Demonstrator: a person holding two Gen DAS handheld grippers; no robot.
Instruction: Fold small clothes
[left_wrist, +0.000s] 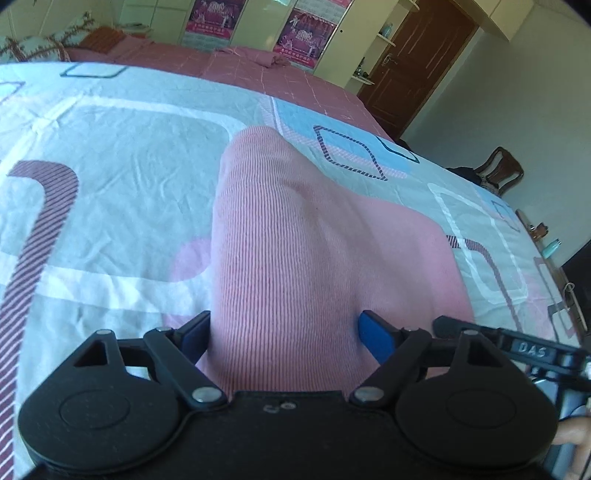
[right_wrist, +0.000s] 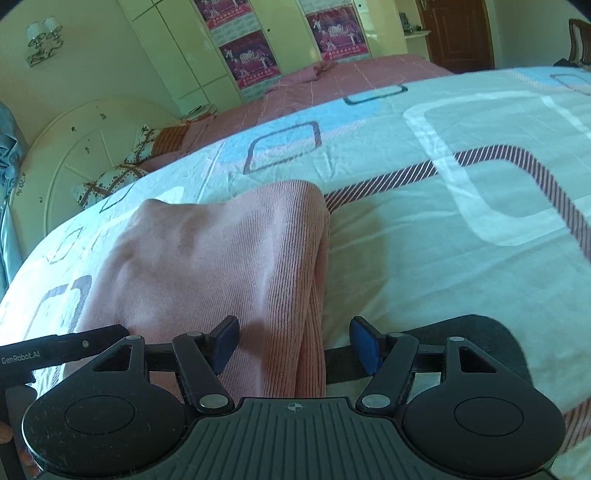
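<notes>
Pink ribbed garment (left_wrist: 303, 266) lies folded on a bed, on a pale bedsheet (left_wrist: 110, 155) printed with rounded rectangles in blue, white, pink and striped maroon. The cloth sits near the sheet's closest edge, running away from both cameras toward the middle of the bed.

In the left wrist view, the left gripper (left_wrist: 284, 334) has its two blue-padded fingers spread wide apart. The near end of the garment passes between them, and the left finger pad looks to be touching the cloth's side, while the right pad stands just clear of it. Part of the other black tool shows at the right edge of this view.

In the right wrist view, the right gripper (right_wrist: 295, 343) is likewise spread wide. The garment's doubled right edge (right_wrist: 314, 295) runs between the fingers, nearer the left pad; bare sheet shows between the cloth and the right pad. The cloth has soft bumps and creases on its upper left part.

Beyond the patterned sheet lies a pink bedspread (right_wrist: 351, 81) with thin pale lines, covering the far part of the bed. A patterned pillow (right_wrist: 122, 170) rests at the far left corner against a rounded cream headboard (right_wrist: 74, 147). Cream wardrobe doors (right_wrist: 177, 48) with pink posters stand behind, and a brown wooden door (left_wrist: 417, 62) is at the far right.
</notes>
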